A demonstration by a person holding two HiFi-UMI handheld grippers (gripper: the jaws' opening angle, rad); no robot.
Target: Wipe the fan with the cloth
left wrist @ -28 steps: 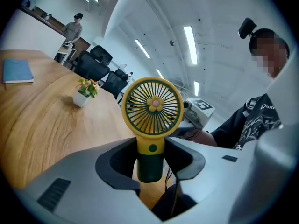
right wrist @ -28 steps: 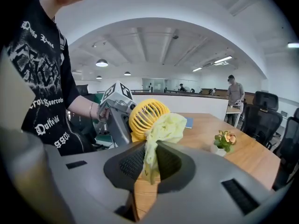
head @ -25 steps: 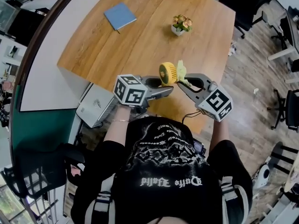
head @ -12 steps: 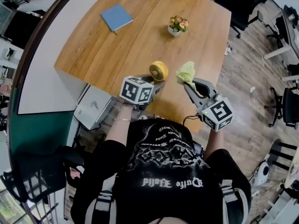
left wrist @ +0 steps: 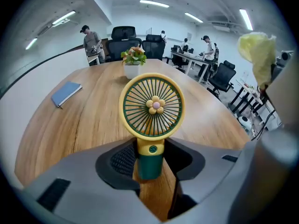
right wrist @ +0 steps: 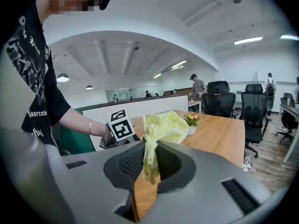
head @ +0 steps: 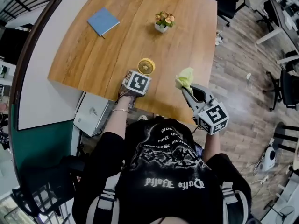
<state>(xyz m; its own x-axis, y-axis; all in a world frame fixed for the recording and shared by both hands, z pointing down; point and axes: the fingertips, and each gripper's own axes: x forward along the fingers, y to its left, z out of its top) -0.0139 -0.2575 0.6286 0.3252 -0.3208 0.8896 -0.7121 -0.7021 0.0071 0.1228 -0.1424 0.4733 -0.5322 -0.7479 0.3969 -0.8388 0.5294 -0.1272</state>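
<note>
Holding the fan [left wrist: 152, 106] by its green handle, my left gripper [left wrist: 150, 160] has the jaws clamped on it. The handle stands upright and the grille faces this gripper's camera, low over the table [head: 140, 27]. My right gripper [right wrist: 148, 164] pinches the cloth [right wrist: 161, 127] between its jaws. In the head view the fan lies left of the cloth, apart from it, so I judge the right hand must go leftward.

An open-plan office: black swivel chairs [left wrist: 123, 35], rows of desks [left wrist: 186, 56], strip ceiling lights [left wrist: 154, 3].
</note>
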